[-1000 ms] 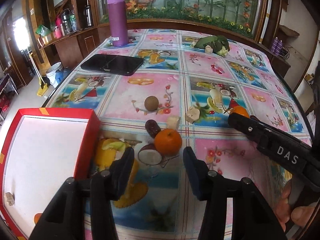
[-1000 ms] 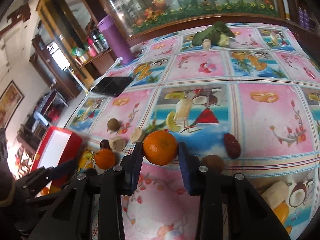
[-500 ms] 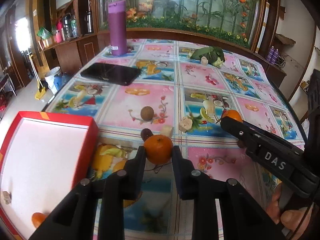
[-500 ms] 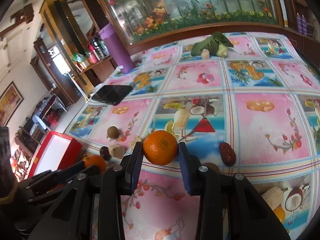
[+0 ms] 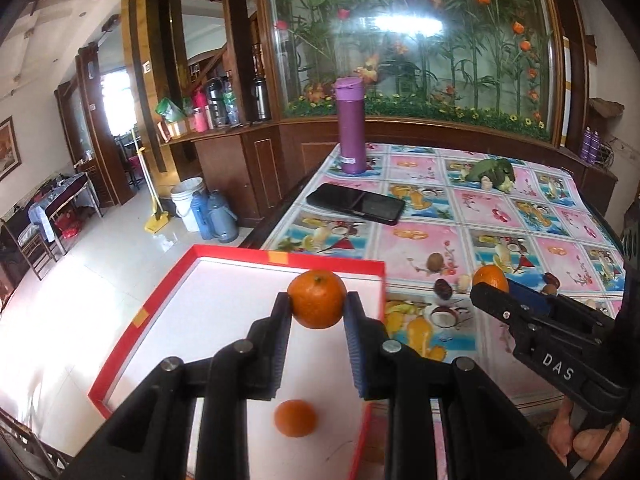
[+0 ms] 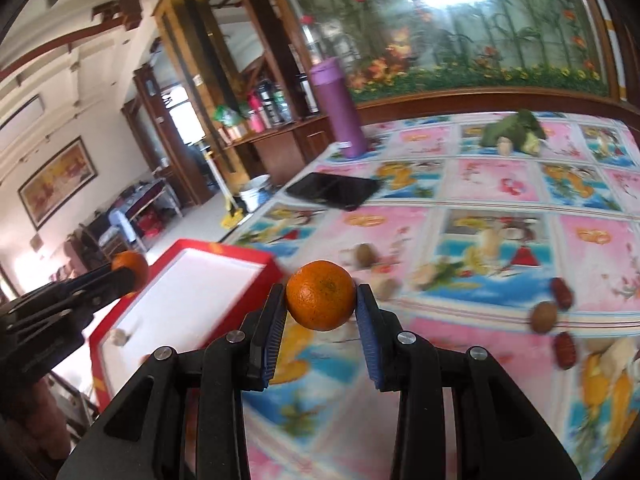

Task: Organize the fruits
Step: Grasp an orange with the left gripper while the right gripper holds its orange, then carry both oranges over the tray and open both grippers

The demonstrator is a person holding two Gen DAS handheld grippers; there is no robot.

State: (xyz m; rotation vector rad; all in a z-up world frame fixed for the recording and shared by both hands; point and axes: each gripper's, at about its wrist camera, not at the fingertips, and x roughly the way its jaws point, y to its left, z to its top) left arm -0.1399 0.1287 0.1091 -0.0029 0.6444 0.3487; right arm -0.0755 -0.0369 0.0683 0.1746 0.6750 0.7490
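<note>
Orange (image 5: pixel 317 298) clamped in left tool (image 5: pixel 317 312), above red box (image 5: pixel 256 258).

The left tongs (image 5: pixel 318 312) point forward and somewhat downward, their blue pads (image 5: pixel 283 340) pressed on either side of an orange (image 5: pixel 317 298) held clear of what lies below. The right tongs (image 6: pixel 321 307) tilt down likewise, gripping a second orange (image 6: pixel 321 301) between their pads (image 6: pixel 369 340). A hand (image 5: pixel 582 438) shows at the right tongs' handle, fingers curled round it.
</note>
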